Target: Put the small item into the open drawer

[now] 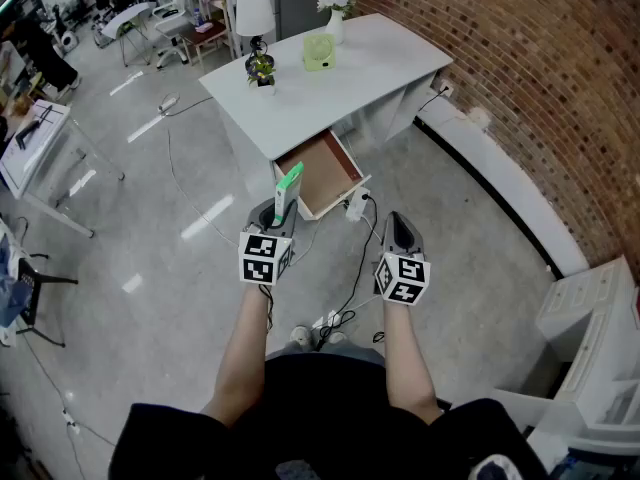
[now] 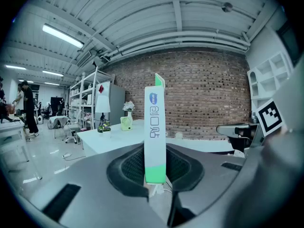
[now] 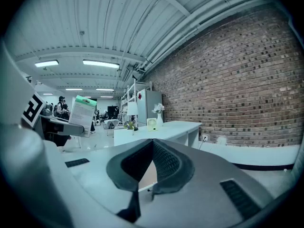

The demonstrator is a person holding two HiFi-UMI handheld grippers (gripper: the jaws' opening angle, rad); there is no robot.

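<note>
Two hand-held grippers were held out above the floor, a little way in front of the white worktop (image 1: 330, 93). The left hand-held gripper (image 1: 281, 211) (image 2: 155, 169) had its jaws pressed tight on a small box (image 1: 289, 189) (image 2: 155, 127). The box was white and green and thin, so the jaws were nearly closed around it. It stood straight up between the pads. The box was in the air in front of the worktop, close to the open drawer (image 1: 322, 171) but not inside it. The drawer stuck out from the front of the worktop and was brown inside. The right hand-held gripper (image 1: 396, 225) (image 3: 152, 148) was beside the left one, also in front of the worktop. Its jaws were closed together with nothing between them. On the worktop stood a lamp (image 1: 254, 16), a little plant (image 1: 262, 69), a pale green thing (image 1: 318, 52) and a vase of flowers (image 1: 337, 6). A brick wall (image 1: 520, 78) ran along the far side of the worktop.
</note>
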